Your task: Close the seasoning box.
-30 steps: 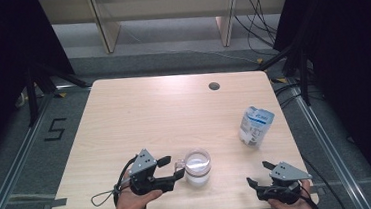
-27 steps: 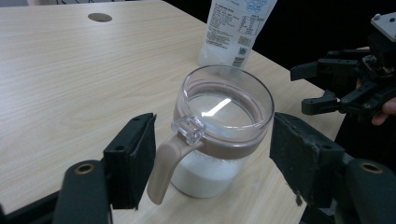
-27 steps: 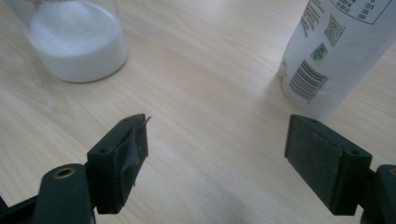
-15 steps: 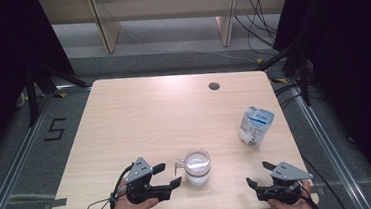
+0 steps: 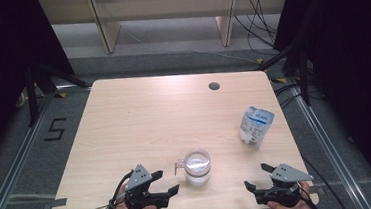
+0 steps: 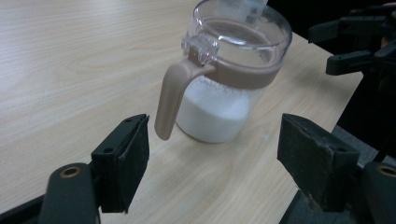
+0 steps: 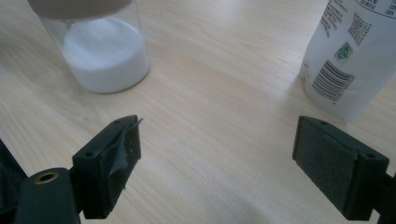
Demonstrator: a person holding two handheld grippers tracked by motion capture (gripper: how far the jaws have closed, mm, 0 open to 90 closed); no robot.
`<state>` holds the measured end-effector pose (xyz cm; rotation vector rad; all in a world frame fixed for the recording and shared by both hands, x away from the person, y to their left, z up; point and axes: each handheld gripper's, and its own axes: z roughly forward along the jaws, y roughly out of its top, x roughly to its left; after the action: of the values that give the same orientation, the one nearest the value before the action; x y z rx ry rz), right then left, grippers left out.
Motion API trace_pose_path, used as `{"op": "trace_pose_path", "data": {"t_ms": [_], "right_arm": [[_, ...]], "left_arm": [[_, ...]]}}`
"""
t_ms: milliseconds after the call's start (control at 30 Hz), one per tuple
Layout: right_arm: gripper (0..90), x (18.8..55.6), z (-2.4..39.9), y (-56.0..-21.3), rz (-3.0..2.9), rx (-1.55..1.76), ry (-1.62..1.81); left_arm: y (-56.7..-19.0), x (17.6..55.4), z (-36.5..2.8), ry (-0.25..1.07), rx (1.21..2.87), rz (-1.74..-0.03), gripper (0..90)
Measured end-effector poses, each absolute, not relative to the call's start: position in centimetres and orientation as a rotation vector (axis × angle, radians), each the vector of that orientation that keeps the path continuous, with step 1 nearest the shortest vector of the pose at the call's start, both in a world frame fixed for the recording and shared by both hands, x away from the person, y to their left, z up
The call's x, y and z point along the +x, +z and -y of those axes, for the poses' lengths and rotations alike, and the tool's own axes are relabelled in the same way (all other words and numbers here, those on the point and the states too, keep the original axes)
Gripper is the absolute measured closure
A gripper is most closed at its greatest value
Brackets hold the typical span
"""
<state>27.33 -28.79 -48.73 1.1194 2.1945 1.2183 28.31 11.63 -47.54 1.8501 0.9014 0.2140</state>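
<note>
- Step in hand, as judged: the end of the work on the jug (image 5: 197,166) — left gripper (image 5: 165,184) sits just beside it near the front edge of the table (image 5: 139,118), touching nothing.
- Left gripper: jaws wide and have just been opening; nothing between the pads. In the left gripper view the jug's brown handle (image 6: 170,100) hangs just ahead of the near pad, apart from it.
- Right gripper (image 5: 259,177): at the front right corner, jaws wide, also just opening, bare table between them.
- Jug: clear, upright, brown band at the neck, mouth open; white powder or granules (image 7: 103,58) fill roughly the lower third.
- Pouch (image 5: 255,126): white and blue, standing upright well right of the jug — contents hidden.
- Next move, if more handling is wanted: close on the handle squarely and keep the jug level, since the powder would spill from the open mouth.
</note>
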Motion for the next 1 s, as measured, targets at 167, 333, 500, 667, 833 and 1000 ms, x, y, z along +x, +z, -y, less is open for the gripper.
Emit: {"op": "trace_pose_path", "data": {"t_ms": [167, 333, 500, 667, 833, 1000], "right_arm": [[15.9, 27.2, 28.8, -48.8, -2.205, 1.111, 1.224], [15.9, 26.9, 28.8, -48.9, -2.222, 1.108, 1.208], [15.9, 26.7, 28.9, -48.9, -2.216, 1.072, 1.201], [15.9, 26.0, 28.5, -48.9, -2.247, 1.101, 1.190], [16.0, 25.7, 28.6, -49.0, -2.244, 1.080, 1.166], [15.9, 25.3, 28.4, -49.3, -2.287, 1.098, 1.169]], "left_arm": [[-48.3, 28.0, -11.6, 0.214, 1.874, -0.895, 24.5], [-48.6, 27.7, -11.8, 0.232, 1.905, -0.893, 24.0], [-49.0, 27.3, -11.8, 0.248, 1.926, -0.896, 19.6], [-49.1, 26.9, -11.8, 0.255, 1.937, -0.889, 15.6], [-49.3, 26.5, -11.6, 0.261, 1.945, -0.849, 15.6], [-49.5, 26.0, -11.4, 0.247, 1.945, -0.863, 15.6]]}}
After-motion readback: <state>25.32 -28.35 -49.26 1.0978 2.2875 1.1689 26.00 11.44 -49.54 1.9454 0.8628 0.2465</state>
